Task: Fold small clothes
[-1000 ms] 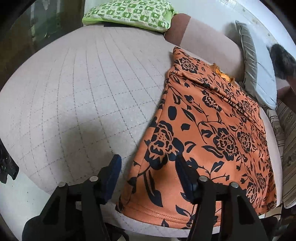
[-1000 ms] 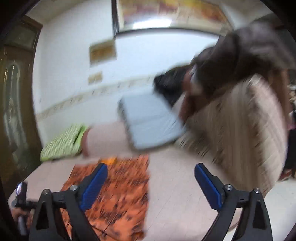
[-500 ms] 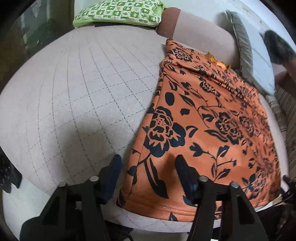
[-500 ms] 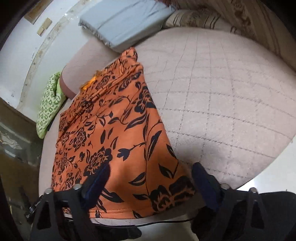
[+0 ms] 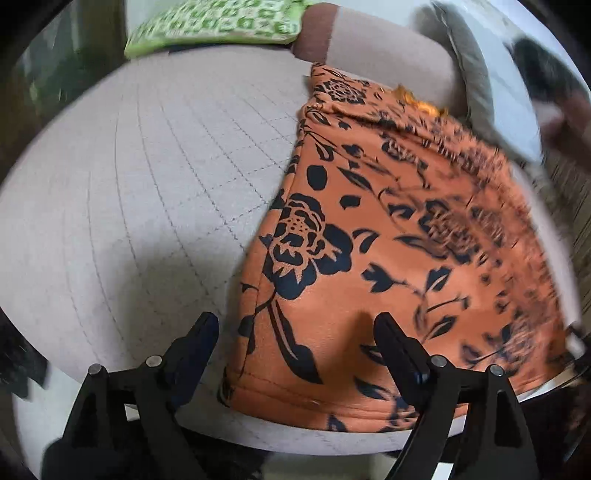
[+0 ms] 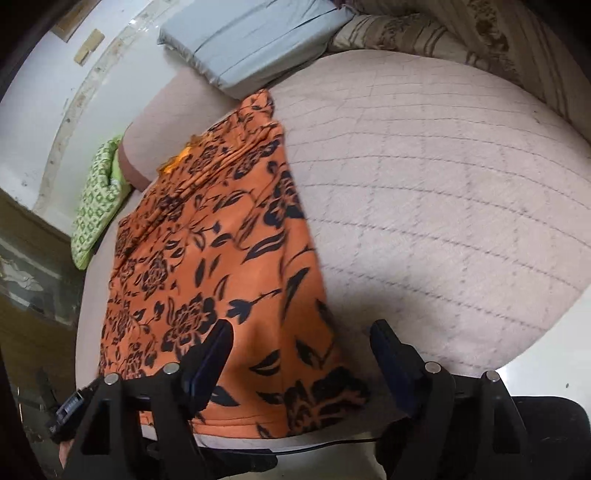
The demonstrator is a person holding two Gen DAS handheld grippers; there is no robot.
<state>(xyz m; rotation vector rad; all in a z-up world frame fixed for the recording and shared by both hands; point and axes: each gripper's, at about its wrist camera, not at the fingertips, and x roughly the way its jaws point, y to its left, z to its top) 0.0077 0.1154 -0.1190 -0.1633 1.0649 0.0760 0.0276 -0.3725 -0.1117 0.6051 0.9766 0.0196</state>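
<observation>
An orange garment with a black flower print (image 5: 388,229) lies spread flat on a quilted beige cushion (image 5: 147,177), its hem at the near edge. My left gripper (image 5: 295,332) is open and hovers over the garment's near left corner, one jaw on each side of its left edge. In the right wrist view the garment (image 6: 221,258) shows too. My right gripper (image 6: 301,339) is open and hovers over the near right corner, straddling the right edge. Neither gripper holds cloth.
A green patterned pillow (image 5: 214,22) lies at the far left and a grey pillow (image 6: 251,33) at the back, against the brown backrest (image 5: 369,48). Striped fabric (image 6: 480,40) lies at the far right. The cushion's near edge drops to the floor.
The right gripper swung down from facing the wall to the garment's near right corner. The left gripper moved closer to the near left corner and its jaws opened wider.
</observation>
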